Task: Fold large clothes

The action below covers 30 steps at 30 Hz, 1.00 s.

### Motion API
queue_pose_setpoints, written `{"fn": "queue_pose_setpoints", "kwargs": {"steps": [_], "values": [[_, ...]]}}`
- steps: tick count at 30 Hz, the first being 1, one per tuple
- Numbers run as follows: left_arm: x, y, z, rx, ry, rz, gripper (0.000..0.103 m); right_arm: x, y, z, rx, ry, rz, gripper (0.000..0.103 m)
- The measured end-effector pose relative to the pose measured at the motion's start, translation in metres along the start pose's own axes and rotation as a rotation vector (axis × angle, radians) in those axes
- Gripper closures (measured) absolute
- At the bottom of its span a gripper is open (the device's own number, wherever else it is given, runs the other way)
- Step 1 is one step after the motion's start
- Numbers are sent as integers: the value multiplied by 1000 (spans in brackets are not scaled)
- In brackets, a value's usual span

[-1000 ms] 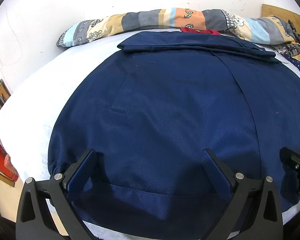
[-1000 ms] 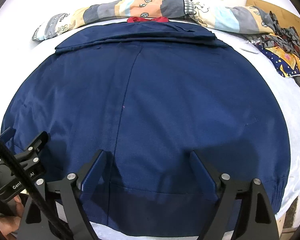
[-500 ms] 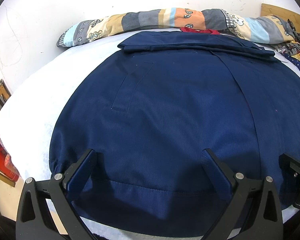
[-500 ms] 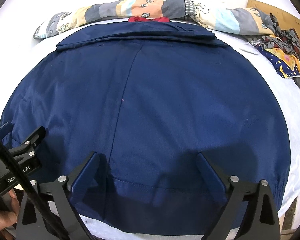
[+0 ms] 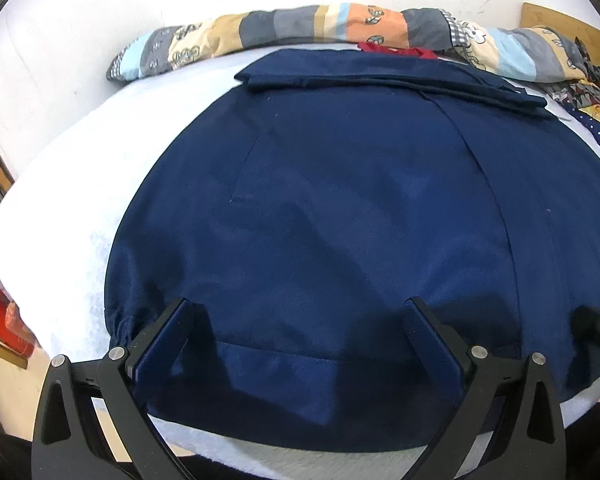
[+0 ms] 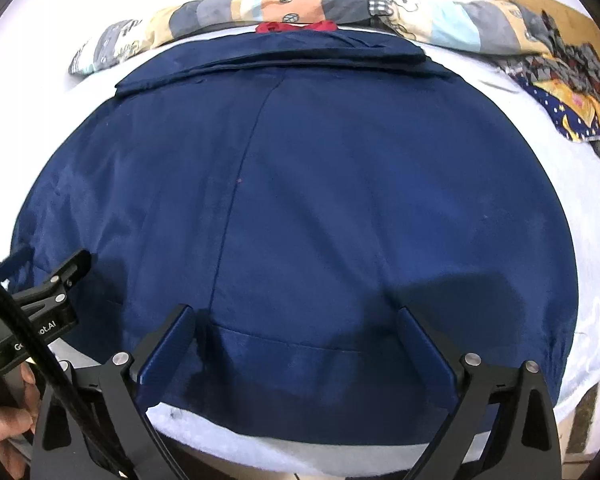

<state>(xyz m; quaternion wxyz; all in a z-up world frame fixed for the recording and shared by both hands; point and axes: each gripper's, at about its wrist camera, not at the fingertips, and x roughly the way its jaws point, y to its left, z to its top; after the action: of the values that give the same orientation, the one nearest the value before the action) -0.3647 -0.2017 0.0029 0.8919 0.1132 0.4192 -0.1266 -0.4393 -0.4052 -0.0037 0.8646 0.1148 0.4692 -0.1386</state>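
White bed sheet [image 5: 80, 152] is filling both frames, navy jacket [image 5: 340, 208] lying flat across centre (hem nearest the cameras). Left gripper [image 5: 296, 320] and right gripper [image 6: 294, 324] are hovering at lower frame over the hem, fingers spread wide, gripping nothing. Patchwork quilt [image 5: 300, 28] is running along the top.
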Motion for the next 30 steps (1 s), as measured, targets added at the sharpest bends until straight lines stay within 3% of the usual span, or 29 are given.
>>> {"fn": "queue_pose_setpoints", "kwargs": {"steps": [4,9,17,23,25,27,28,30], "values": [[-1,13,5,-17,48,-17,0,-13,-24,2,95,-14,38,4],[-6,29,10,-44,77,-94,0,-39,-67,10,237,-70,59,4],[-25,59,20,-52,59,-69,0,-71,-144,12,462,-145,55,4],[-26,117,20,-212,110,-131,0,-76,-210,-10,706,-135,151,4],[-20,135,15,-305,139,-197,0,-74,-224,-20,768,-128,186,4],[-16,141,12,-343,160,-239,0,-70,-234,-28,813,-117,211,8],[-12,144,9,-368,176,-271,2,-67,-236,-31,821,-105,235,14],[-10,146,8,-388,185,-298,15,-61,-235,-35,823,-83,259,26]]}}
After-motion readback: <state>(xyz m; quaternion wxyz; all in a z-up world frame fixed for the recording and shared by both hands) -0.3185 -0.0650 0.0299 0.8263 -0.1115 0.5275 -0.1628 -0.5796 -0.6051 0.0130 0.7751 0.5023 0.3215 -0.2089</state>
